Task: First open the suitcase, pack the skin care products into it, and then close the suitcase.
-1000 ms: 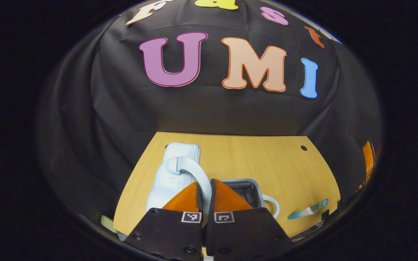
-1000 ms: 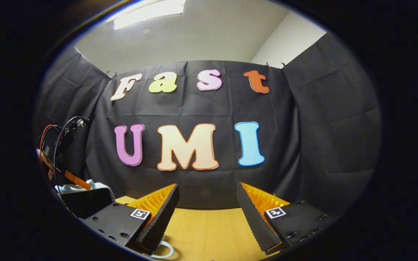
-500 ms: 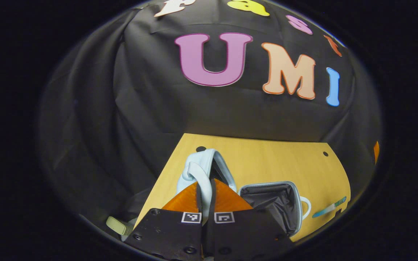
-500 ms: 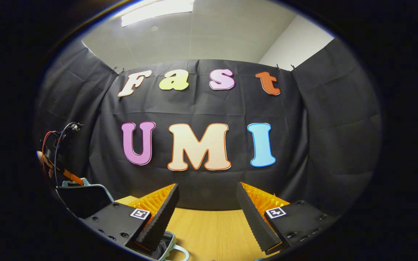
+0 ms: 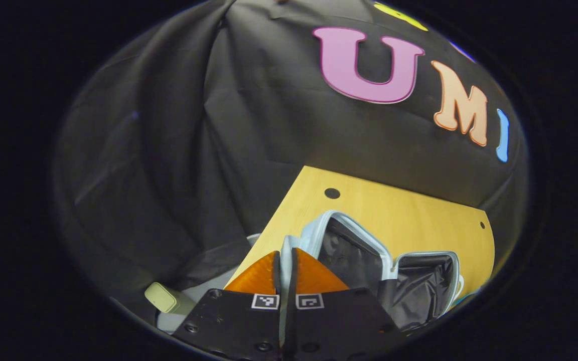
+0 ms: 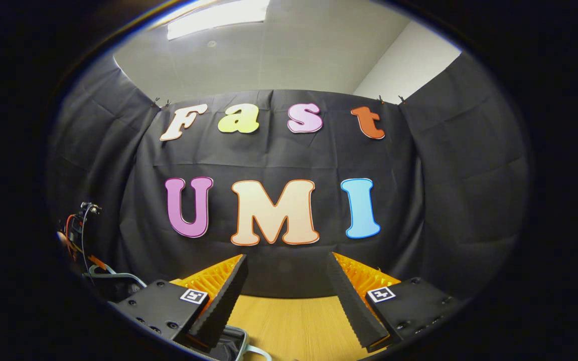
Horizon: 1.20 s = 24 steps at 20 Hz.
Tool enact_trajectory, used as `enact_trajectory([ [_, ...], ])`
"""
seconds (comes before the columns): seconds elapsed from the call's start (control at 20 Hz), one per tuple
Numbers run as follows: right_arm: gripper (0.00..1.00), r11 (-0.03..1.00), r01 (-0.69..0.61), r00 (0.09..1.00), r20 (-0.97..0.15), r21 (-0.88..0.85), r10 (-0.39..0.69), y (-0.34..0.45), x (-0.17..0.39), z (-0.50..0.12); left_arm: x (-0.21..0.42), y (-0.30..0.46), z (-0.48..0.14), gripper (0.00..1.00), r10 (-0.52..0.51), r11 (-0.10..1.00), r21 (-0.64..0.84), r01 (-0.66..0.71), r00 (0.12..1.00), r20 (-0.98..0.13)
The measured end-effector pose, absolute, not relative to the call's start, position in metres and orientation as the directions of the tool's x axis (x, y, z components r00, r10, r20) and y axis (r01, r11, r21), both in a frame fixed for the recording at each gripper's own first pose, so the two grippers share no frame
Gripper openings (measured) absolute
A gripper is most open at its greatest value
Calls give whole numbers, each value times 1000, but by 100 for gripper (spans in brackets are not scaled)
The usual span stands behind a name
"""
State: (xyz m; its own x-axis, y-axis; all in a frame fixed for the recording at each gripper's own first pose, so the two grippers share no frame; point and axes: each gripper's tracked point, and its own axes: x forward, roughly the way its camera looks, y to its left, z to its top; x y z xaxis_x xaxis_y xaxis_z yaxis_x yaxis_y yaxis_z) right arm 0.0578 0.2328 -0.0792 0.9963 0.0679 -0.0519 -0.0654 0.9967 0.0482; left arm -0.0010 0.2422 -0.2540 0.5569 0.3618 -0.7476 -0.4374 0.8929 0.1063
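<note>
- The left gripper (image 5: 284,260) has its jaws pinching the pale blue handle (image 5: 285,250) of the suitcase (image 5: 369,260).
- The suitcase lies open on the wooden counter (image 5: 409,220), dark lining showing.
- The right gripper (image 6: 286,291) has its jaws spread wide, holding nothing.

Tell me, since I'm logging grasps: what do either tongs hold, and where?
The left tongs are shut on the suitcase lid's pale handle strap. The right tongs are open, holding nothing.

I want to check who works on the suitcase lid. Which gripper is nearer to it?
Left. The left gripper is shut on the handle of the suitcase lid. The right gripper hangs open above the table, apart from it.
</note>
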Motion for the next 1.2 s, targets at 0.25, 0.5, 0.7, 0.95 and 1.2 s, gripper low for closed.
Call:
enact_trajectory([
  [0.25,100,998,-52,996,-76,31,54,231,57,-85,-18,243,-277,0,361,854,95,-512,450,-817],
  [0.5,100,999,-38,994,-101,-4,37,225,51,-89,-25,242,-298,0,346,829,79,-554,397,-850],
  [0.7,99,1000,-26,991,-131,-16,24,218,48,-94,-26,255,-297,2,441,817,170,-550,408,-799],
  [0.95,99,998,-56,990,-129,-20,53,207,44,-88,-19,267,-228,93,636,737,262,-623,507,-582],
  [1.2,96,995,-100,988,-120,-7,98,183,36,-82,-15,212,-107,93,689,719,209,-663,642,-335],
])
